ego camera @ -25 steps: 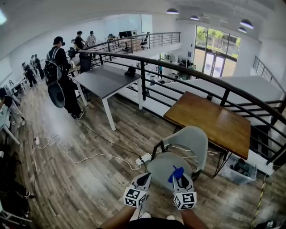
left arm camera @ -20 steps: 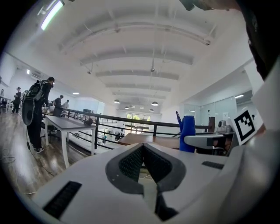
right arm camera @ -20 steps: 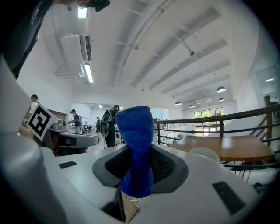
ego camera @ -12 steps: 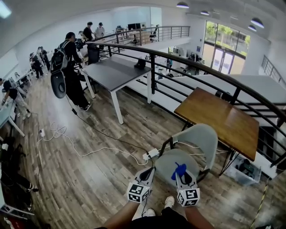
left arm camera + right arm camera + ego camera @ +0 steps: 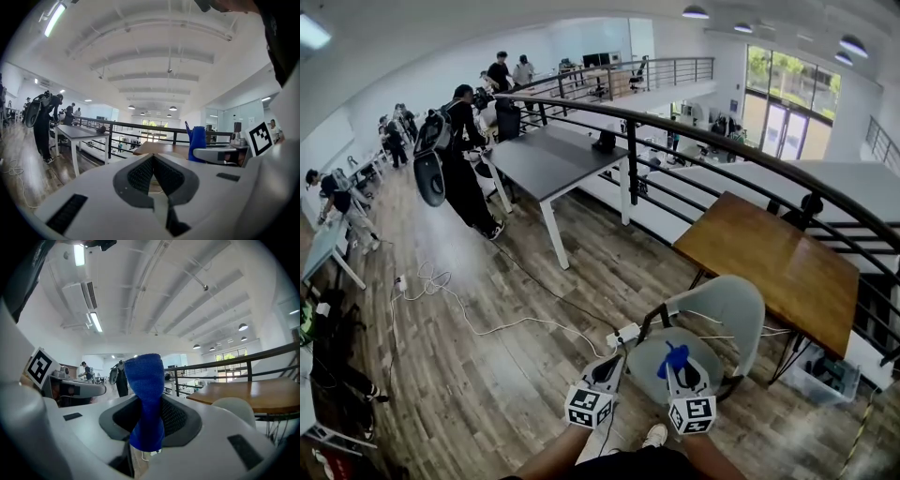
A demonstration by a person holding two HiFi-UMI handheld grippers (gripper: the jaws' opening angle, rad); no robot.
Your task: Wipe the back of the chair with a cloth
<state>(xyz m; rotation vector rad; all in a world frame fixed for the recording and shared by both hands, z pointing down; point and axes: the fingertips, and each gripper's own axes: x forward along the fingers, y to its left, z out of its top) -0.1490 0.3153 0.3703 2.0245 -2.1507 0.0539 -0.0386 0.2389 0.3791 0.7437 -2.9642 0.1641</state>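
Item: blue knit cloth (image 5: 147, 399), bunched upright, pinched in the closed jaws of our right gripper (image 5: 681, 373), over the seat of the pale grey shell chair (image 5: 724, 302). Chair stands on the plank floor (image 5: 487, 375), back toward the brown wooden worktop (image 5: 769, 262). Our left gripper (image 5: 607, 370): jaws pressed together, empty. Risks, as we judge: cloth slipping from so narrow a pinch; unsteadied chair shifting.

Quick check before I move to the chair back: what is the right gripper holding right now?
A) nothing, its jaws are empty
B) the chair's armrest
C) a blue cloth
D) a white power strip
C: in the right gripper view, the right gripper has its jaws closed on a blue cloth that sticks up from between them.
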